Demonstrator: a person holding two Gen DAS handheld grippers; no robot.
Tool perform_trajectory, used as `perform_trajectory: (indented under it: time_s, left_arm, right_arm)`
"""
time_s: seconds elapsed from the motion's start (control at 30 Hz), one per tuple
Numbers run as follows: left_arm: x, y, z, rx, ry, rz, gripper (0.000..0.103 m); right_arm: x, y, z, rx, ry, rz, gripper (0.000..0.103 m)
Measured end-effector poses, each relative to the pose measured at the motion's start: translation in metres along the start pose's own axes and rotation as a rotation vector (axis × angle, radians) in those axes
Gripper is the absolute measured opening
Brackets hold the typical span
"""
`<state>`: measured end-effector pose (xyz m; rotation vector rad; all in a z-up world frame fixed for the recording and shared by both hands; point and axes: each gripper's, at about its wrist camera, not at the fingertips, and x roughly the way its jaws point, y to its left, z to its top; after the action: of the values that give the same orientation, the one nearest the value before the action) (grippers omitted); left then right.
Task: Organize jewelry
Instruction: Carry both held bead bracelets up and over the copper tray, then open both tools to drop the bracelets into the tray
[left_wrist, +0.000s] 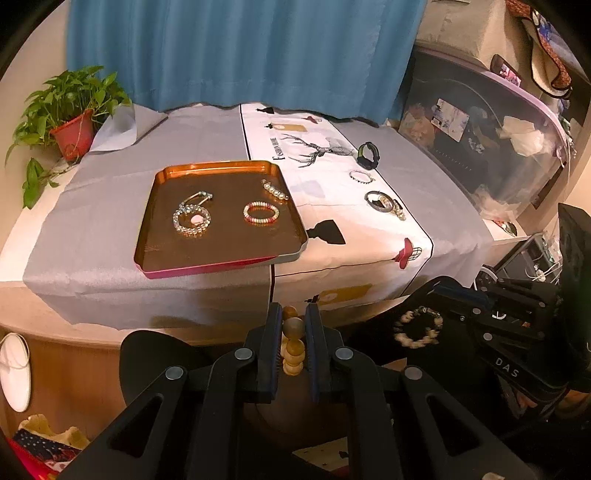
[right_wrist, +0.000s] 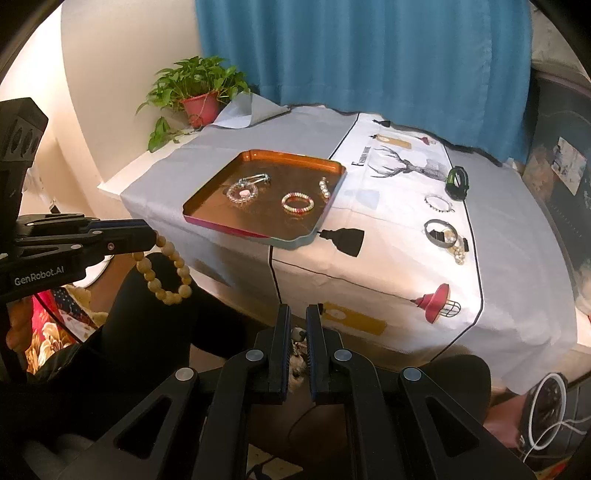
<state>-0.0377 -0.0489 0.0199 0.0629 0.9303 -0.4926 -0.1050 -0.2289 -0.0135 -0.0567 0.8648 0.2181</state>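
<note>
In the left wrist view my left gripper (left_wrist: 294, 314) is shut on a wooden bead bracelet (left_wrist: 293, 334), held below the table's front edge. The right wrist view shows the same bracelet (right_wrist: 162, 269) dangling from that gripper (right_wrist: 149, 236). My right gripper (right_wrist: 298, 314) is shut on a speckled white bead bracelet (right_wrist: 297, 350), which hangs as a loop (left_wrist: 417, 328) under its fingers (left_wrist: 443, 295). An orange tray (left_wrist: 221, 247) on the table holds a clear bead bracelet (left_wrist: 192, 219), a red and white bracelet (left_wrist: 261, 213) and a pearl clip (left_wrist: 274, 190).
On the white printed cloth right of the tray (right_wrist: 258, 233) lie a green and black band (right_wrist: 457, 182), a thin silver bracelet (right_wrist: 439, 203), a grey bangle (right_wrist: 439, 230) and a pearl piece (right_wrist: 458, 253). A potted plant (right_wrist: 195, 96) stands at the back left, before a blue curtain (right_wrist: 369, 55).
</note>
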Motion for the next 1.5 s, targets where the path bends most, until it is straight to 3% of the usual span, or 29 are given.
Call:
perform_trajectory:
  time_s: [0.63, 1.33, 1.4, 1.43, 1.47, 1.5]
  left_arm:
    - [0.025, 0.055, 0.024, -0.089, 0.021, 0.01, 0.01]
    - [0.107, 0.116, 0.114, -0.078, 0.033, 0.03, 0.011]
    - [0.119, 0.122, 0.115, -0.068, 0.033, 0.074, 0.015]
    - [0.124, 0.125, 0.115, -0.065, 0.043, 0.099, 0.032]
    - [0.128, 0.129, 0.113, -0.07, 0.057, 0.131, 0.06]
    - [0.131, 0.133, 0.11, -0.084, 0.065, 0.157, 0.074]
  right_arm:
    - [0.044, -0.008, 0.021, 0.007, 0.064, 0.0, 0.008]
    - [0.147, 0.009, 0.15, -0.029, -0.002, 0.089, 0.009]
    - [0.165, 0.006, 0.152, -0.013, 0.012, 0.063, 0.01]
    - [0.172, 0.004, 0.152, -0.011, 0.031, 0.048, 0.012]
    - [0.18, 0.003, 0.149, -0.01, 0.069, 0.024, 0.023]
    - [0.187, 0.0, 0.144, -0.005, 0.11, 0.001, 0.033]
